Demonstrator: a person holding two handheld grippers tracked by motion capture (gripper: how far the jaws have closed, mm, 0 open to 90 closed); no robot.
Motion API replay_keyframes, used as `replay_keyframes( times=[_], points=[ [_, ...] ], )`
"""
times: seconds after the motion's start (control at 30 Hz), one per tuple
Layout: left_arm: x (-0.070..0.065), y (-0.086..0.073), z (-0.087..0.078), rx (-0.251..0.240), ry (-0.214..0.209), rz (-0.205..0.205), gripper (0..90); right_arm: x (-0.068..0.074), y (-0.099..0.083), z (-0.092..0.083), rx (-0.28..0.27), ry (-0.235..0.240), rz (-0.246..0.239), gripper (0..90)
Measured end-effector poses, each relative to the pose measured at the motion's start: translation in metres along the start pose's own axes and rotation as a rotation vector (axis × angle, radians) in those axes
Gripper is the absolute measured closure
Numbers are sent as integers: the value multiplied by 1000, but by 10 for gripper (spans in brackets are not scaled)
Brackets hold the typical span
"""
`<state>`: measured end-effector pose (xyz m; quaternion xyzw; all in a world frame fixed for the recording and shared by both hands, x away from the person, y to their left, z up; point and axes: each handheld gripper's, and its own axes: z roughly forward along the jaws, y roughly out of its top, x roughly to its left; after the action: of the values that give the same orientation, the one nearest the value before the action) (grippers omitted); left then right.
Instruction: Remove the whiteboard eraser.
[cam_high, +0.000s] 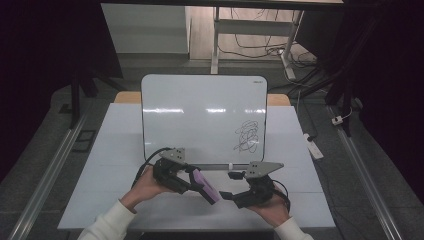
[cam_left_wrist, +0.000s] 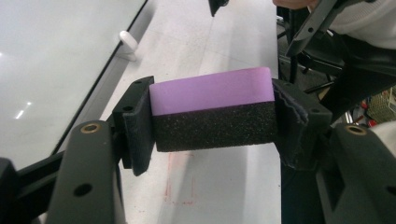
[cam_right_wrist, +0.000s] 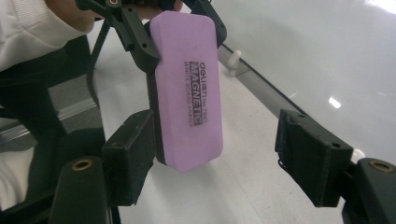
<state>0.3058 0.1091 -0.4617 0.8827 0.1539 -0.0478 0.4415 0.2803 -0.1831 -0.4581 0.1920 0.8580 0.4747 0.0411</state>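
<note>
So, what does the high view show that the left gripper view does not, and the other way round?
The high view alone shows the black scribble at the right of the whiteboard, and both hands: the left gripper holding the purple eraser, and the right gripper open beside it. The left gripper view alone shows the eraser's black felt layer under the purple top, both pads pressed on its ends, and faint red marks on the table. Both show the eraser, the whiteboard and the white table.
</note>
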Motion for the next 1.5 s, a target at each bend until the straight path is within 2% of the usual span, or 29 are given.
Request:
replay_keyframes(
  times=[0.33, 0.57, 0.7, 0.8, 1.03, 1.1, 1.3, 1.5],
  points=[
    [-6, 1, 6, 28, -33, 67, 379, -6, 5, 7, 42, 117, 46, 245],
    [-9, 2, 7, 26, -49, 84, 379, -8, 7, 18, 74, 166, 43, 237],
    [-10, 3, 8, 22, -66, 94, 379, -9, 7, 29, 107, 230, 52, 227],
    [-12, 4, 9, 22, -79, 104, 379, -9, 7, 36, 106, 288, 63, 231],
    [-15, 5, 11, 11, -105, 122, 379, -11, 5, 45, 109, 362, 75, 302],
    [-15, 5, 11, 15, -103, 121, 379, -10, 4, 46, 104, 380, 72, 381],
    [-14, 4, 9, 8, -93, 112, 378, -7, 5, 44, 95, 347, 58, 396],
    [-11, 3, 10, 7, -84, 90, 377, -4, 6, 43, 94, 289, 29, 400]
  ],
)
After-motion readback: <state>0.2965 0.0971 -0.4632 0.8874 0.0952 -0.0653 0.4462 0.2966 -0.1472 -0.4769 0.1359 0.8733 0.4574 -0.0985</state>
